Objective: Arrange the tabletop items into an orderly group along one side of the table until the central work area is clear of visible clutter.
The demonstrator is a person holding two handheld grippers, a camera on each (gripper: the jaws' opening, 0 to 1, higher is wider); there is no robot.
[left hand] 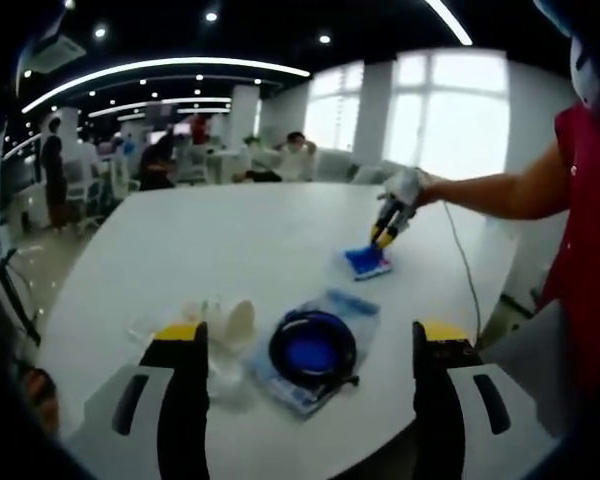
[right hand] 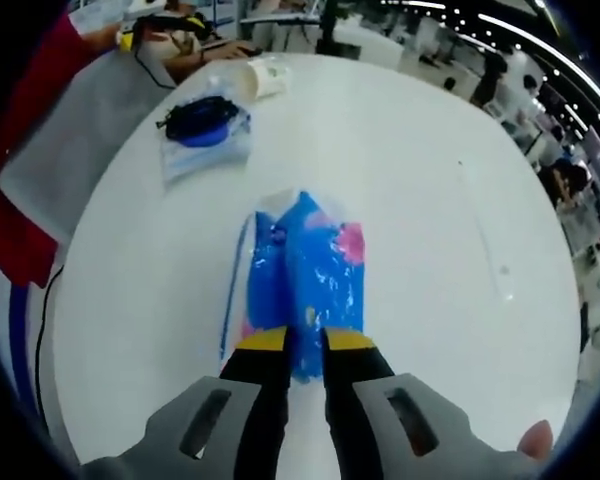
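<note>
My left gripper is open above the near edge of the white table. Just beyond its fingers lies a clear bag holding a coiled black cable on blue, and a clear bag with pale items sits to its left. Farther right, my right gripper comes down onto a blue packet. In the right gripper view, my right gripper is shut on the near end of that blue packet in clear plastic. The cable bag and the pale bag lie at the far left.
A person in red stands at the table's right side, with a red sleeve and grey cloth at the table edge. A thin cable trails over the right edge. Several people sit at desks behind.
</note>
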